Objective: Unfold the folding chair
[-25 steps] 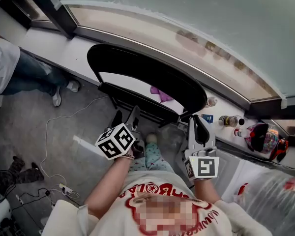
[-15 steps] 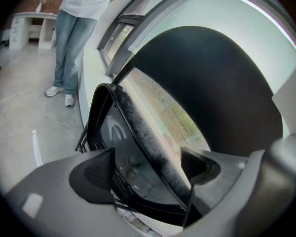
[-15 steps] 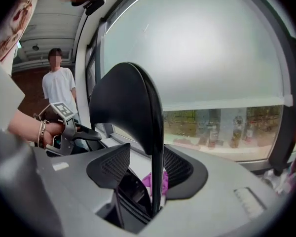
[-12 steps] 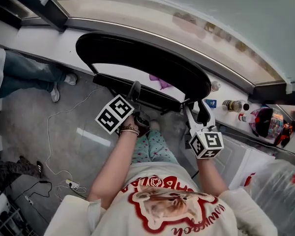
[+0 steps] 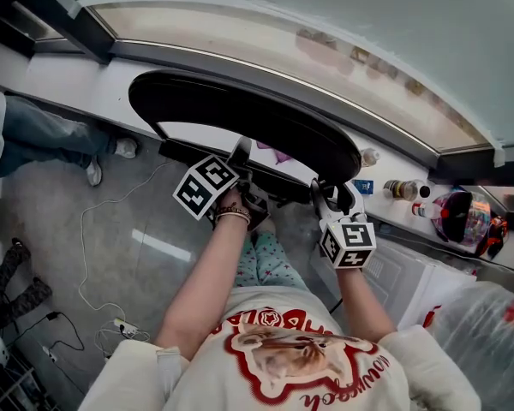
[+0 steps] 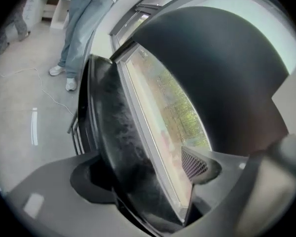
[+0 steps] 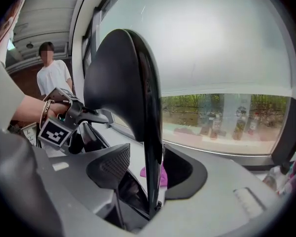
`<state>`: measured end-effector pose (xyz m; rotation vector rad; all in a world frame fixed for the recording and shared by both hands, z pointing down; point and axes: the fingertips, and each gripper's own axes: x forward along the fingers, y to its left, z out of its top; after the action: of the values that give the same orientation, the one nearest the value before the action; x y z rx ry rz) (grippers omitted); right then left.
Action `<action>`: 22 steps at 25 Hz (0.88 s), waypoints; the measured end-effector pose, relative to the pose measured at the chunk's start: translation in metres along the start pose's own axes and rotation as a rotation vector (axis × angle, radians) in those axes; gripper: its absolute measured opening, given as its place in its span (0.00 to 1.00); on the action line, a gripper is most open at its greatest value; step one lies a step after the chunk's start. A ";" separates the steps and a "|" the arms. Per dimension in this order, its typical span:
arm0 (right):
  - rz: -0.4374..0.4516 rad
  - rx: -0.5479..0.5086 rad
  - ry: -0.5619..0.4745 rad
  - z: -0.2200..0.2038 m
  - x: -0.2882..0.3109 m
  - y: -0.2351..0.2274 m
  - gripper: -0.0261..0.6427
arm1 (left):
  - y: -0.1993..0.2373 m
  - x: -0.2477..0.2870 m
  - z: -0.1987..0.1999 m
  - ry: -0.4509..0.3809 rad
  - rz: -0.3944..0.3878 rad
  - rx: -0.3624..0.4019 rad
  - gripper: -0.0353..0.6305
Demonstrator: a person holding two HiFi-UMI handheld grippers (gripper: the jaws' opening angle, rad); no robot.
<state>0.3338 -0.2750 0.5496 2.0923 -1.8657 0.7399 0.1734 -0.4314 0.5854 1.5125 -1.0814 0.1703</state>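
One folding chair (image 5: 240,114) is counted. Two grippers are counted: left gripper (image 5: 240,154), right gripper (image 5: 334,193), with two marker cubes (image 5: 205,187) between them. One bystander (image 5: 34,135) and one purple cloth (image 5: 277,155) are noted. Sill bottles are left uncounted, too small.

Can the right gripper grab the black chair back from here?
Probably yes. The chair back already has its edge between the jaws of the right gripper, which have just opened wide and begun closing. Nothing else blocks it.
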 end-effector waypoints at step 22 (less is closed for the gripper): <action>-0.086 -0.003 0.103 -0.030 0.025 -0.014 0.21 | 0.020 -0.001 -0.011 0.034 0.093 0.030 0.45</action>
<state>0.3424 -0.2793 0.5904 2.0762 -1.7110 0.8083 0.1639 -0.4193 0.6019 1.4816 -1.1270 0.2773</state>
